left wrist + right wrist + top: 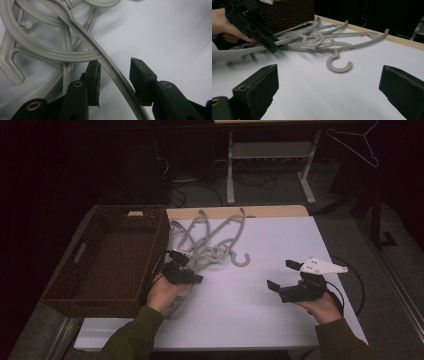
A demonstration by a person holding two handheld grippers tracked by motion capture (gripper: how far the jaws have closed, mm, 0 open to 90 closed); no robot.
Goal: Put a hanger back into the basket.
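While your left gripper [115, 75] straddles the hanger arm [110, 67], pads not yet pressing, close squarely before lifting; keep your right gripper [284, 275] spread, clear.

A pile of hangers [207, 240] lies on the table [280, 315], right of the basket [107, 257].

Room dark, lit mainly over white-topped counter [280, 315] with pale wooden far edge. Beyond it, grey floor [280, 190] strewn with black cables [200, 187]. White metal-legged table frame [272, 157] at back. Thin wire hanger [356, 144] hangs upper right.
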